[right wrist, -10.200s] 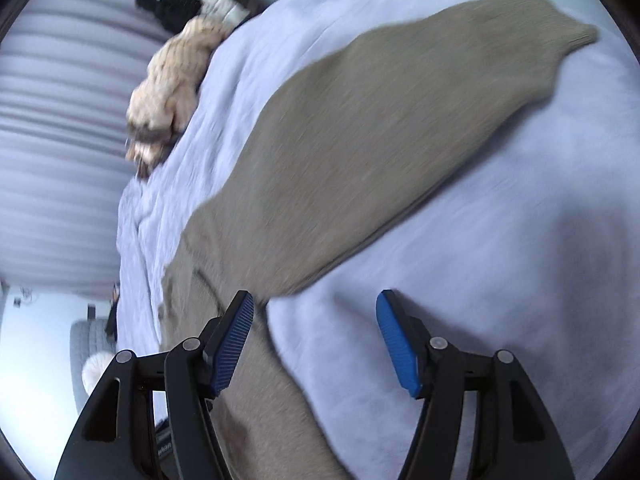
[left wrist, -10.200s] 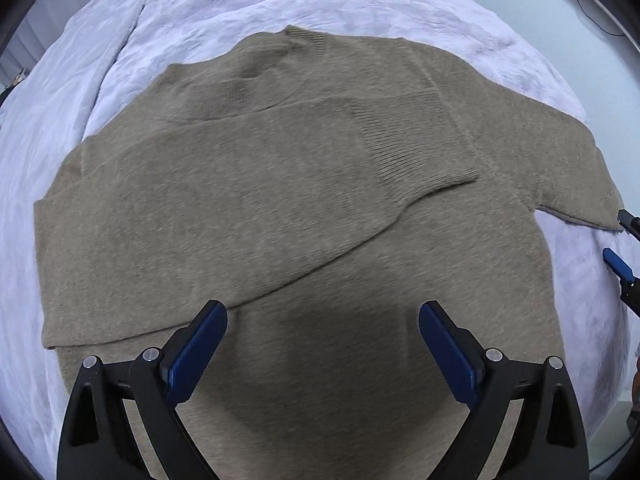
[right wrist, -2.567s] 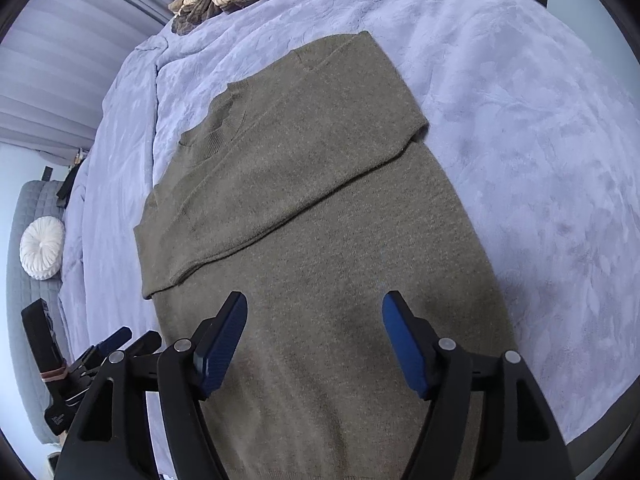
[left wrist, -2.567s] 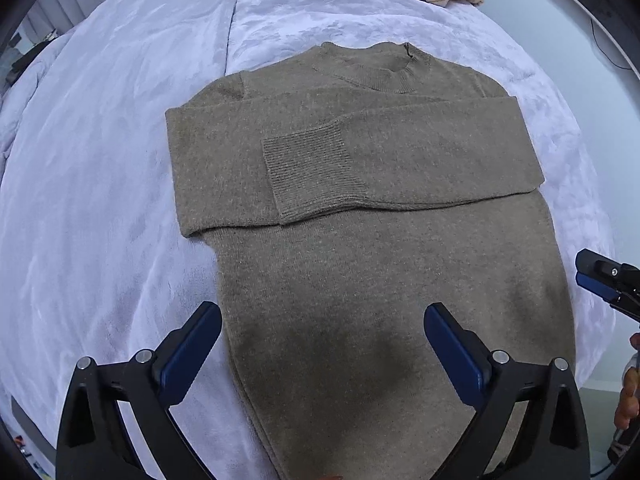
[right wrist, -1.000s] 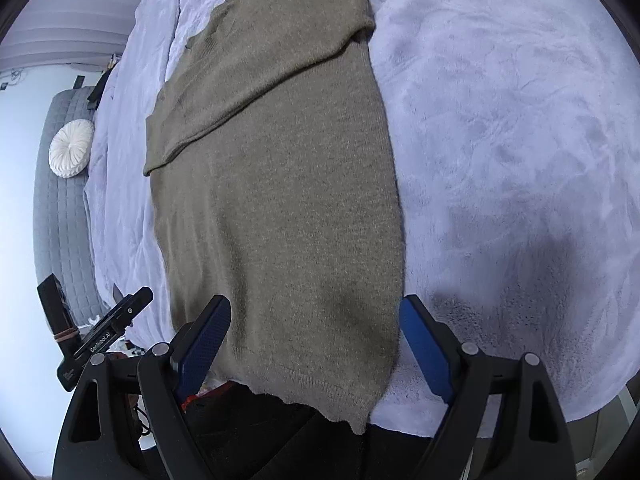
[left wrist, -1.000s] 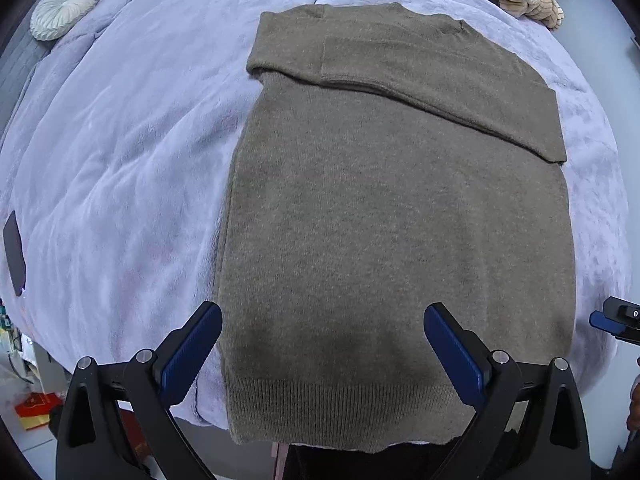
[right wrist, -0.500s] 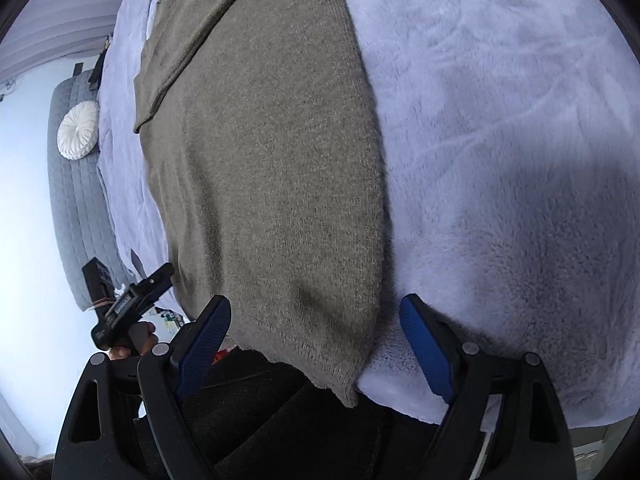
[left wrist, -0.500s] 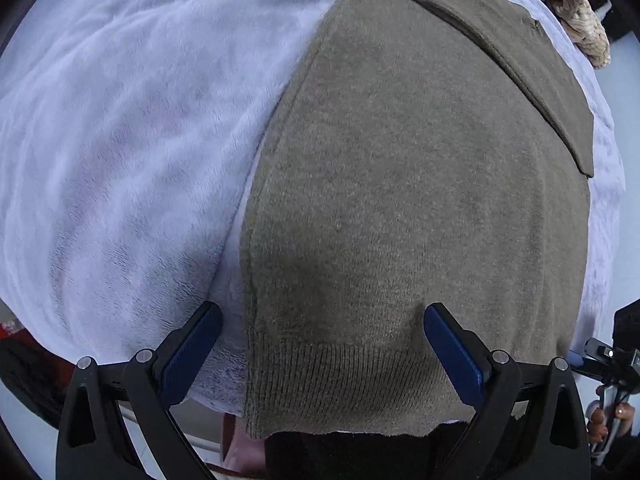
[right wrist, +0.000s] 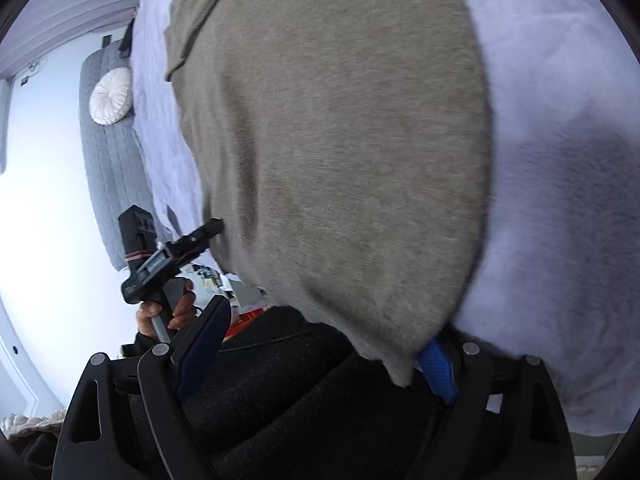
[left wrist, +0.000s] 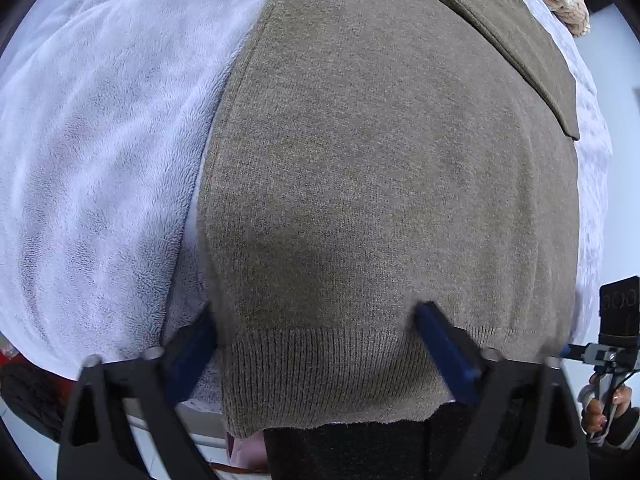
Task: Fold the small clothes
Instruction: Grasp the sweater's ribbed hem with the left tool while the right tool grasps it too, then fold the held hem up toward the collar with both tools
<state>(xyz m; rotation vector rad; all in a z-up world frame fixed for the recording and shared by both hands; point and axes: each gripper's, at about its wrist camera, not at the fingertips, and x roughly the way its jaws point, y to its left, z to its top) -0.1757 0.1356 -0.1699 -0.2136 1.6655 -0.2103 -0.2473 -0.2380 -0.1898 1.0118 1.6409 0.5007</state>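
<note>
From your left wrist camera, the taupe knit sweater [left wrist: 384, 184] lies flat on the lavender fleece blanket [left wrist: 100, 140], its ribbed hem [left wrist: 328, 376] draped over the bed edge nearest you and its folded-in sleeve [left wrist: 504, 28] far ahead of the fingers. Your left gripper [left wrist: 316, 344] is spread wide and grasps nothing; one blue pad sits just outside the sweater's left side edge, the other rests on the knit near the rib line, so the hem's left corner lies between them. The long axis runs straight away from the fingertips, hem toward you, neck end far ahead. Judge it as soft, limp and fairly light, with a fuzzy surface that should not slip; it will sag wherever it is unsupported, so take hold at the hem corners, pinching both layers through the firmer rib. From your right wrist camera, the right gripper [right wrist: 320, 344] is likewise released and empty. The hem's right corner [right wrist: 400, 368] hangs just in front of the right-hand pad, touching or nearly so, while the other pad stands well apart over dark clothing [right wrist: 280, 384]. Beyond that pad you can see your left gripper at the opposite corner. A quilted headboard [right wrist: 108, 152] with a round white cushion [right wrist: 110, 96] lies off to the left.
</note>
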